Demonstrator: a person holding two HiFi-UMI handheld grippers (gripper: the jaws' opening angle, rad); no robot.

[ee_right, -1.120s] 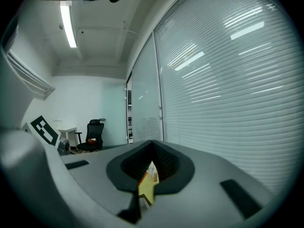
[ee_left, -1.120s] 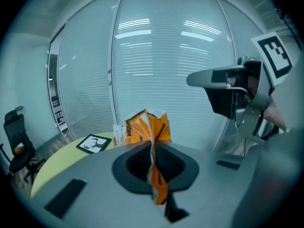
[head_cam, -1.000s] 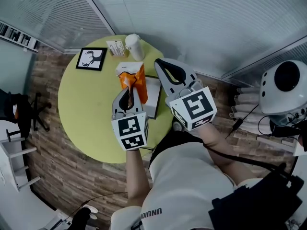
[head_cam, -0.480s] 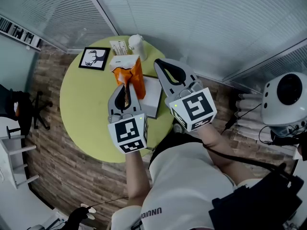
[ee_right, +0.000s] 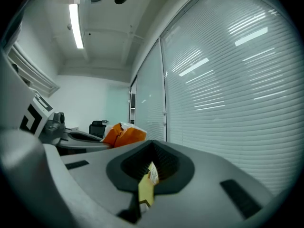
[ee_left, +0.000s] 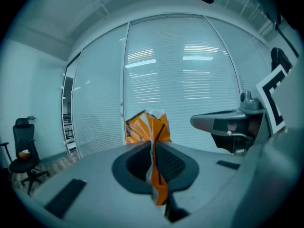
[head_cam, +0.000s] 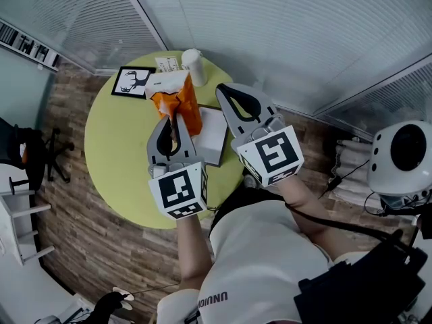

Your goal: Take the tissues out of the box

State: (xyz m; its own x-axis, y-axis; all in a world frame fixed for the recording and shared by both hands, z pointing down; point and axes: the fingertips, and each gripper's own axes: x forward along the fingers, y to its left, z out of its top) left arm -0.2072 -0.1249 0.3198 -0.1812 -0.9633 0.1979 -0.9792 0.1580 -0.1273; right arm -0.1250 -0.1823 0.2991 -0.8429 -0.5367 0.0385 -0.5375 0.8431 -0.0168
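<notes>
Seen from above, a person stands at a round yellow-green table [head_cam: 115, 160] with a hand-held gripper in each hand. The left gripper [head_cam: 173, 117] is clamped tight on a crumpled orange and white tissue pack [head_cam: 177, 101], pinching its thin wrapper between the jaws and holding it up in the air, above the far part of the table and just left of a white box [head_cam: 214, 137]. The box lies flat on the table's right side, near the person. The right gripper [head_cam: 228, 93] hovers above the box's far end, its jaws pressed together on a small yellowish scrap [ee_right: 145, 186]; what that scrap is cannot be told. At the far edge of the table sit a black picture frame [head_cam: 129, 82] on the left, a small printed card [head_cam: 167, 64] and a white bottle [head_cam: 194, 66]. The step in hand appears to be carrying the tissues away from the box, which looks nearly done. The next move likely calls for lowering the pack onto the bare tabletop left of the box, clear of the frame and bottle, then opening the left jaws.
</notes>
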